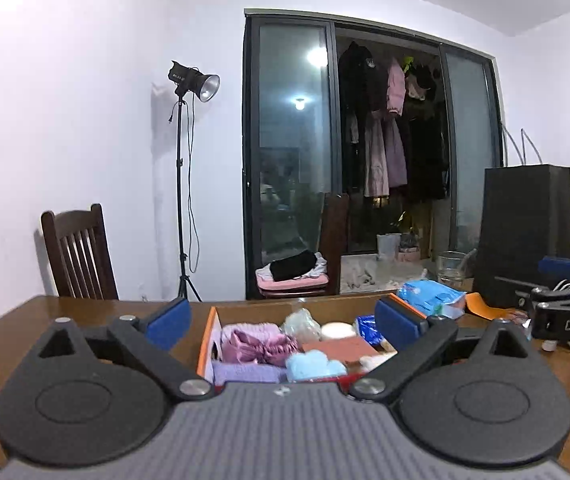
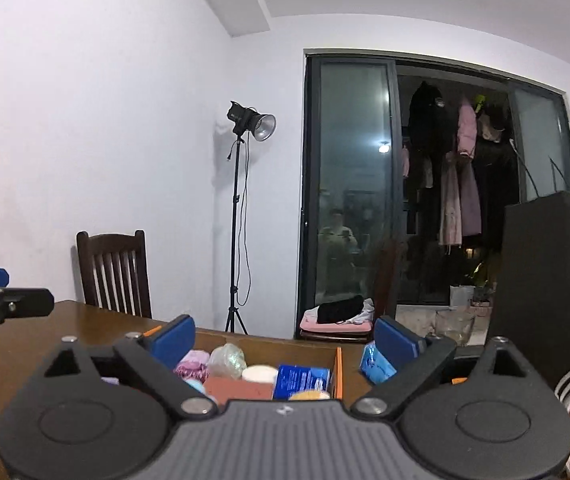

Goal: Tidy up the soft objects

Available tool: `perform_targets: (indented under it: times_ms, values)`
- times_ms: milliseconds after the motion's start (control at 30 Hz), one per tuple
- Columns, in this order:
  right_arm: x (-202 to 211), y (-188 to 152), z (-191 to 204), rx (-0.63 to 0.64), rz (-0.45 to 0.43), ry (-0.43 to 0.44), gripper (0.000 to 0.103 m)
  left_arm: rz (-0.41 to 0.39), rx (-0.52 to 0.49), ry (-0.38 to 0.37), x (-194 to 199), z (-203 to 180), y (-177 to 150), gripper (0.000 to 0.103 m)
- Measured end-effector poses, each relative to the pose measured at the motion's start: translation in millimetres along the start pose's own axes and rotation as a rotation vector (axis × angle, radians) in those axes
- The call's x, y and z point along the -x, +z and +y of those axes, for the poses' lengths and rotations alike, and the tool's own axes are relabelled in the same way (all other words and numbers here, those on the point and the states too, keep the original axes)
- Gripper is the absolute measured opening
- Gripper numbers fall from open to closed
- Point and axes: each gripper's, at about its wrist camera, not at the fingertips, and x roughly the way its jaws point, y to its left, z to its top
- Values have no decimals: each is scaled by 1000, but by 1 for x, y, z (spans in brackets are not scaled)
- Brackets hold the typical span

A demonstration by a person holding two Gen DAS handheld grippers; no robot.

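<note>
I am holding both tongs wide with nothing between the pads: the left gripper is framing the orange box at twelve o'clock, and the right gripper is looking over the same box, with the left tool's arm showing at nine o'clock. I judge the packing step to be nearly finished, since the soft things are sitting inside the box. I am counting there one pink satin bundle, one lilac cloth, one light-blue fluffy piece, one clear crinkled bag, one white round pad, one reddish-brown flat block and one blue pack. Just beyond the box, at one o'clock, one blue tissue packet is lying on the table. Next I would be reaching there, needing a level, gentle pinch across it. Farther off, two chairs are standing.
</note>
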Motion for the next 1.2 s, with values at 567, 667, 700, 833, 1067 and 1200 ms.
perform_targets:
  times_ms: [567, 667, 700, 833, 1067, 1200]
  values:
    - [126, -55, 28, -116, 23, -31, 101, -46, 42, 5, 138, 19, -60, 103]
    - [159, -66, 35, -132, 48, -25, 102, -14, 79, 18, 169, 19, -80, 103]
    - [171, -70, 38, -126, 51, -14, 103, 8, 103, 9, 180, 19, -88, 103]
    - [217, -92, 54, -140, 68, -18, 103, 63, 99, -49, 212, 13, -109, 103]
    - [244, -106, 71, -169, 74, 9, 103, 50, 54, -18, 220, 9, -111, 103]
    - [240, -109, 74, -174, 95, 2, 103, 44, 52, -16, 220, 10, -108, 103]
